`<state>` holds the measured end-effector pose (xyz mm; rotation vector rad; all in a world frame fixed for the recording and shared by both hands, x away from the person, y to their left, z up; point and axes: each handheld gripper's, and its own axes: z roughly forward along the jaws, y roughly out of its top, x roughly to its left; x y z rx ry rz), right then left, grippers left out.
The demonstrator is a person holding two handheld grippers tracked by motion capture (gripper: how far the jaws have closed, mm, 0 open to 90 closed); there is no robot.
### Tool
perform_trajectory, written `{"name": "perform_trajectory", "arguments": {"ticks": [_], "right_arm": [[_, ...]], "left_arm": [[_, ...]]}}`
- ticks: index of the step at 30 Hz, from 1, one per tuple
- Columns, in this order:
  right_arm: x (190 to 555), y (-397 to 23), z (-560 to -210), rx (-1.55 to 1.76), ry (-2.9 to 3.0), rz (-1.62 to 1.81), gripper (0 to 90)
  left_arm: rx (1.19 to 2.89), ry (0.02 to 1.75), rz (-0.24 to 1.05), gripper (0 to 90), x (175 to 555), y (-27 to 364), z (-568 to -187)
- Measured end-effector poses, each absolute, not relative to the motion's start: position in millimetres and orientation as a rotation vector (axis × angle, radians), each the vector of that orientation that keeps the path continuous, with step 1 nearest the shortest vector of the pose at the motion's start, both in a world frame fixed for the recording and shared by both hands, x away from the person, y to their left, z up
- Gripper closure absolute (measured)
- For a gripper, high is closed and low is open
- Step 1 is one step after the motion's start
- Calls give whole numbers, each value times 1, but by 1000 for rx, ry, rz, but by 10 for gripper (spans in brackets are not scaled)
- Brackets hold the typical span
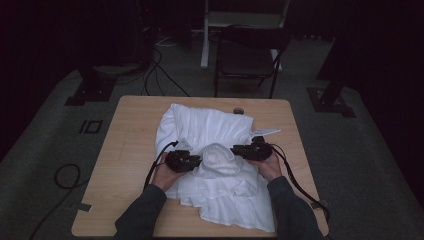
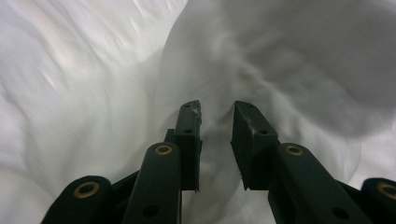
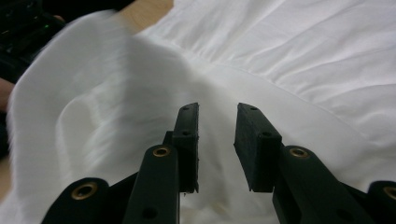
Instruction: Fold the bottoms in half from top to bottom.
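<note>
I am working both tongs, left [image 1: 196, 161] and right [image 1: 235, 149], part-open and gripping nothing, beside a raised hump in the half-folded white cloth [image 1: 220, 131]; folding is remaining.

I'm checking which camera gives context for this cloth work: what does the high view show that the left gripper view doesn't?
High view alone: the wooden table, the whole spread of the white cloth, both hands with the left gripper and right gripper either side of a raised hump of fabric, and a dark chair beyond the table. Left gripper view alone: close detail of its two black jaws standing apart, cloth lying in the gap. Both share: the white cloth and the left gripper.
</note>
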<state>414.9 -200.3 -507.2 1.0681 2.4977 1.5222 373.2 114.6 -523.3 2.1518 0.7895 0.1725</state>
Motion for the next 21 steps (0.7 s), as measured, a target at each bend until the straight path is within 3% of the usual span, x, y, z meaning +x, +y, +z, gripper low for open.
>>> {"name": "perform_trajectory", "arguments": {"ticks": [3,9,15,21], "right_arm": [[414,-203,-506,1083,2460,1438,665],[405,-192,-512,1032,2516,1446,607],[394,-180,-528,897,2670,1161,583],[415,-189,-518,1010,2459,1213,572]], "left_arm": [[2195,780,162,690,367,117,-532],[2125,800,158,609,364,132,-526],[2040,926,276,583,378,157,-516],[2006,1068,440,569,409,169,-511]]}}
